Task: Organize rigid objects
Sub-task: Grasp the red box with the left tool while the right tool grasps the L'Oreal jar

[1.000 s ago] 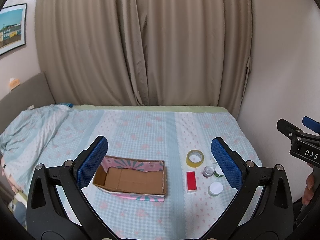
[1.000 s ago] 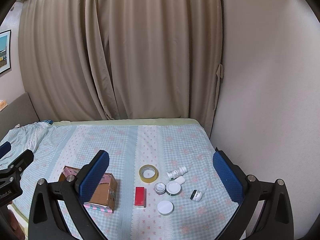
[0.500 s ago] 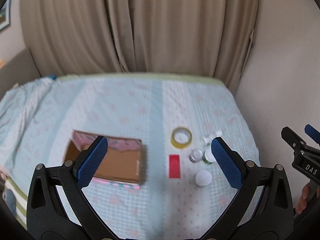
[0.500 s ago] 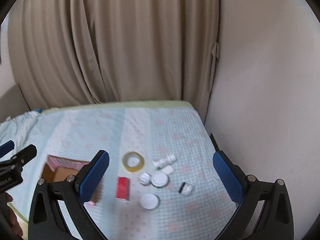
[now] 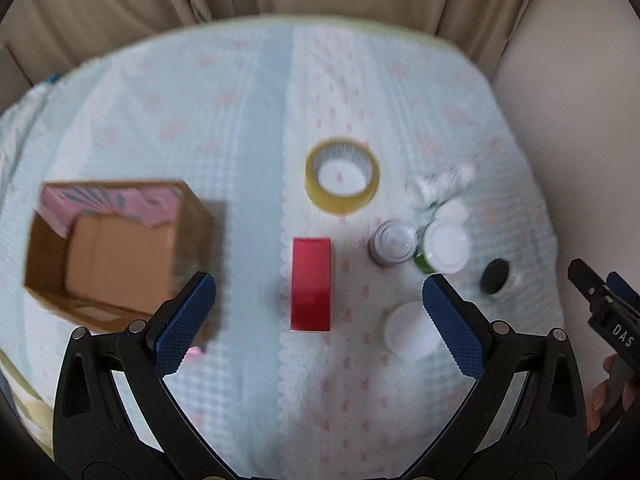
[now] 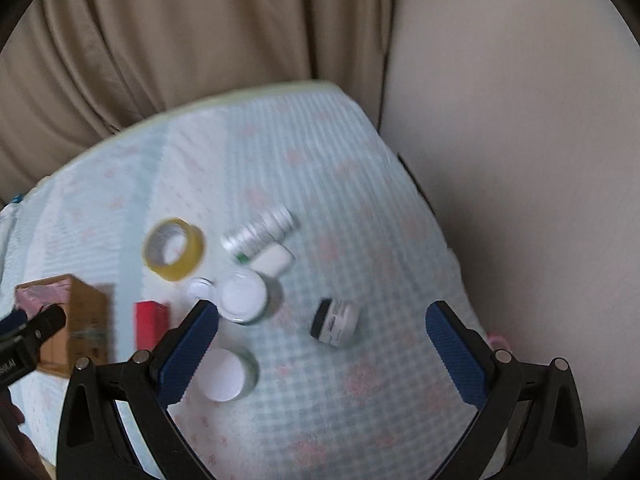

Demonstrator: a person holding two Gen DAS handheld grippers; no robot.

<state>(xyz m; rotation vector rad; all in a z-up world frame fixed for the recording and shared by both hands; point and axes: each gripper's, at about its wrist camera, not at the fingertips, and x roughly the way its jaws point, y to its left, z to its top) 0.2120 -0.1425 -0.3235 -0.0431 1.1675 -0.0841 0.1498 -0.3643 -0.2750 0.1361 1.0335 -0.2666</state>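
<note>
On the bed lie a red box [image 5: 311, 284], a yellow tape roll [image 5: 342, 179], a small purple-lidded jar [image 5: 394, 241], a green jar with a white lid [image 5: 445, 245], a white round tub [image 5: 408, 330], a black-lidded jar [image 5: 496, 277] and a white bottle on its side [image 6: 261, 232]. An open cardboard box [image 5: 116, 248] sits at the left. My left gripper [image 5: 318, 318] is open and empty above the red box. My right gripper [image 6: 322, 338] is open and empty above the black-lidded jar [image 6: 335, 321].
The bed has a light blue checked cover [image 5: 224, 120]. Beige curtains [image 6: 180, 40] hang behind it and a plain wall [image 6: 520, 120] stands close on the right. The right gripper's tip [image 5: 608, 312] shows at the left wrist view's right edge.
Both grippers have dropped and tilted down toward the bed, so the objects look much larger. Nothing on the bed has moved. Both grippers stay open.
</note>
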